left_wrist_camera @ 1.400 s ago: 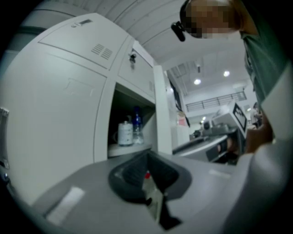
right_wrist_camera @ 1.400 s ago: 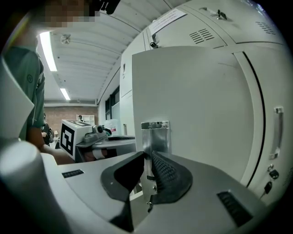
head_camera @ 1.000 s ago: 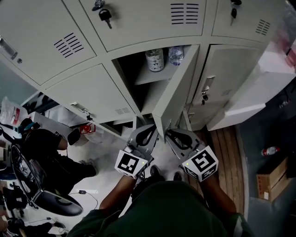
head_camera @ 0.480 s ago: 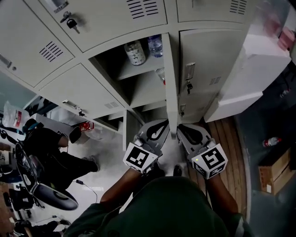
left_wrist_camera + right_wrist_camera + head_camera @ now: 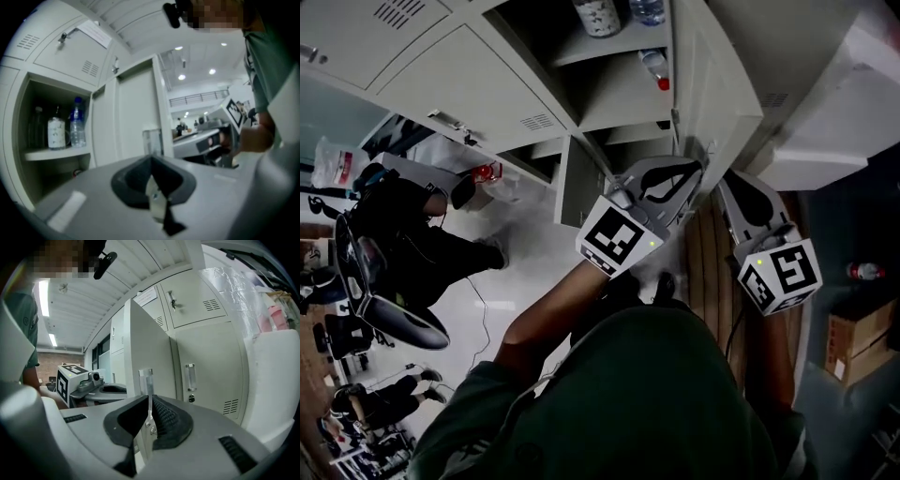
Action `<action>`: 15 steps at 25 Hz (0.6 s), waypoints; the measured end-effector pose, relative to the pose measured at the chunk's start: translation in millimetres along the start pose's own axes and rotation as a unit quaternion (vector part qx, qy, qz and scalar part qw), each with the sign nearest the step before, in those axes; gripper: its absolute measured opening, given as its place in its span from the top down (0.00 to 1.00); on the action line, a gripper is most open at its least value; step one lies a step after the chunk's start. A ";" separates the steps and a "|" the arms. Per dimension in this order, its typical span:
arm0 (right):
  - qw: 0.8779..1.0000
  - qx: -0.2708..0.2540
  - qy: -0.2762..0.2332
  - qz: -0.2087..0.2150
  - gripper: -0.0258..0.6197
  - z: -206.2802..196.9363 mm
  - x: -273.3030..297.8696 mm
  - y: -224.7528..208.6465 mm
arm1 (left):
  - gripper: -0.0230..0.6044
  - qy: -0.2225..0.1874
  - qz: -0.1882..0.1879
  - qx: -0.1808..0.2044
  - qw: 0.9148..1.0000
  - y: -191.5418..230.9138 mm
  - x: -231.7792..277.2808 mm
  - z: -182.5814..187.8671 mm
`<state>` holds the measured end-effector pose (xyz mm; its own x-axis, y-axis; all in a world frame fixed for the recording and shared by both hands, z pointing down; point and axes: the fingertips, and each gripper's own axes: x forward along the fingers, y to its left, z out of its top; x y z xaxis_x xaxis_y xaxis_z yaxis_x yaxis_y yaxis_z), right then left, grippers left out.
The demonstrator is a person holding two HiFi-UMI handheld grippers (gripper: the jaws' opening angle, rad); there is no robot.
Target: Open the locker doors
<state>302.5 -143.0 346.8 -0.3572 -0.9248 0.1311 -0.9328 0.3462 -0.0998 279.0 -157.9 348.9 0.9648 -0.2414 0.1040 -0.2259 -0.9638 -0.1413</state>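
Note:
The grey locker door (image 5: 717, 84) stands swung out to the right of its open compartment (image 5: 619, 94). My left gripper (image 5: 696, 167) is on the door's inner side and my right gripper (image 5: 724, 178) on its outer side, both tips close to the free edge. In the left gripper view the door (image 5: 136, 117) and its clear handle (image 5: 152, 140) rise just beyond my shut left gripper (image 5: 151, 161). In the right gripper view the handle (image 5: 146, 380) stands right above my shut right gripper (image 5: 149, 404). I cannot tell whether either touches the door.
A jar (image 5: 598, 14), a water bottle (image 5: 649, 9) and a lying bottle (image 5: 654, 67) sit on the shelves. The neighbouring locker (image 5: 206, 371) is closed. A seated person (image 5: 403, 253) and a chair (image 5: 394, 319) are at the left. A cardboard box (image 5: 853, 342) stands at the right.
The door has swung further out to the right. Both grippers have moved right with its edge, and the head view has shifted down the lockers.

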 end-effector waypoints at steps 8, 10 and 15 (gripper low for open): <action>0.999 -0.008 -0.050 -0.010 0.93 30.6 -26.9 15.2 | 0.96 -0.005 0.050 0.016 0.999 15.7 -42.3 -0.5; 0.998 -0.012 -0.064 0.000 0.93 41.1 -32.2 27.4 | 0.96 -0.025 0.072 0.027 0.997 24.2 -61.0 9.1; 0.994 -0.026 -0.091 0.061 0.93 63.8 -35.8 74.2 | 0.96 -0.055 0.134 0.032 0.989 46.8 -123.8 16.0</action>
<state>249.1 -94.3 271.8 -0.4573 -0.8873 -0.0605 -0.8862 0.4603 -0.0530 151.1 -171.3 313.7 0.8813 -0.4695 -0.0532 -0.4695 -0.8573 -0.2112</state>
